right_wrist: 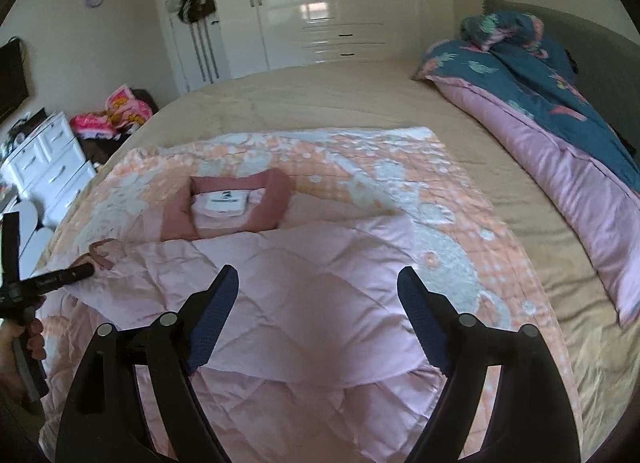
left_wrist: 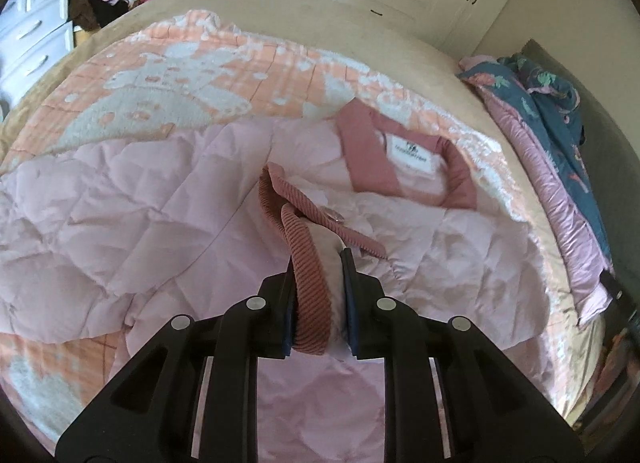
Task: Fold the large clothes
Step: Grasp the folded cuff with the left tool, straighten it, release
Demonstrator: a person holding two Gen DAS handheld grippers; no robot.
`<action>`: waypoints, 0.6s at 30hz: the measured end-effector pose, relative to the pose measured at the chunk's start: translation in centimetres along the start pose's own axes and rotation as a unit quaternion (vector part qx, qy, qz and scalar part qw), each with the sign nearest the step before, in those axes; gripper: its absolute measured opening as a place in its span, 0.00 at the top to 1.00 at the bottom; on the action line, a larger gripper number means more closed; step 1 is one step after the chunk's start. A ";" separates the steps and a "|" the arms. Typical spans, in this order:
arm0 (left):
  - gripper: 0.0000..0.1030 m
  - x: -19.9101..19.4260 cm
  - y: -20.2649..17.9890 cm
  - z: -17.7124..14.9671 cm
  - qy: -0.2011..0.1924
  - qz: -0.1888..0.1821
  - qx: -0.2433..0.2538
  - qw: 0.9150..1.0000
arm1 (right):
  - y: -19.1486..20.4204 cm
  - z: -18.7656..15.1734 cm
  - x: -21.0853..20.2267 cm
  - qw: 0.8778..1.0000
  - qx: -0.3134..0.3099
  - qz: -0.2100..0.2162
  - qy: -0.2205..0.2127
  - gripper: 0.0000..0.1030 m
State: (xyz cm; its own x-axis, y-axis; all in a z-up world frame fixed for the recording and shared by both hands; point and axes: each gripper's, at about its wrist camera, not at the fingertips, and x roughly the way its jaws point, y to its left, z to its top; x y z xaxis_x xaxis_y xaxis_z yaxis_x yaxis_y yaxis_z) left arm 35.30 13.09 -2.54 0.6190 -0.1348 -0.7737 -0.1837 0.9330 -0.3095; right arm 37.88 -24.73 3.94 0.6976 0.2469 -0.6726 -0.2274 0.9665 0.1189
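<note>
Ribbed pink cuff [left_wrist: 310, 295] sits clamped in your left hand-held gripper [left_wrist: 318, 303], at six o'clock. Your right hand-held gripper [right_wrist: 318, 315] hangs spread apart over the pale quilted jacket [right_wrist: 288, 303], nothing between its pads. Beyond, toward twelve, the jacket's collar [right_wrist: 280, 195] lies on the peach blanket [right_wrist: 400, 167] across the bed [right_wrist: 320, 95].

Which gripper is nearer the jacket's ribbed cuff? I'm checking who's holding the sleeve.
Left. The left gripper is shut on the ribbed cuff; the right gripper hovers open over the jacket body.
</note>
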 end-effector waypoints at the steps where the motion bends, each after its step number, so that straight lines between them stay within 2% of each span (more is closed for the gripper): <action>1: 0.88 0.2 0.1 -0.1 0.003 0.002 0.001 1.000 | 0.2 0.2 0.5 1.000 -0.001 0.008 0.004 0.21; 4: 0.88 0.9 0.6 -0.8 0.012 0.006 0.003 1.000 | 0.7 0.2 1.8 1.000 -0.009 0.014 0.017 0.21; 7: 0.88 1.7 1.1 -1.6 0.022 0.010 0.004 1.000 | 0.9 -0.4 4.3 0.999 -0.006 0.020 0.048 0.21; 11: 0.88 2.6 1.9 -2.5 0.031 0.013 0.001 0.999 | 0.8 -2.1 8.5 0.994 -0.008 -0.007 0.105 0.21; 14: 0.86 3.7 2.5 -3.0 0.043 0.011 -0.009 0.999 | -0.2 -5.0 12.8 0.984 0.001 -0.026 0.174 0.19; 18: 0.84 4.5 2.6 -3.2 0.041 0.010 -0.006 0.999 | -0.2 -6.3 14.0 0.988 0.000 -0.036 0.151 0.17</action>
State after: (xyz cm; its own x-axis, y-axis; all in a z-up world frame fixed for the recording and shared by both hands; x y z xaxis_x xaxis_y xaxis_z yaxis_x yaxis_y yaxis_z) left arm 35.15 13.88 -8.61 0.5505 -0.1443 -0.8223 -0.2048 0.9315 -0.3006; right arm 43.40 -21.89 -10.13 0.4766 0.1454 -0.8670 -0.1852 0.9807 0.0627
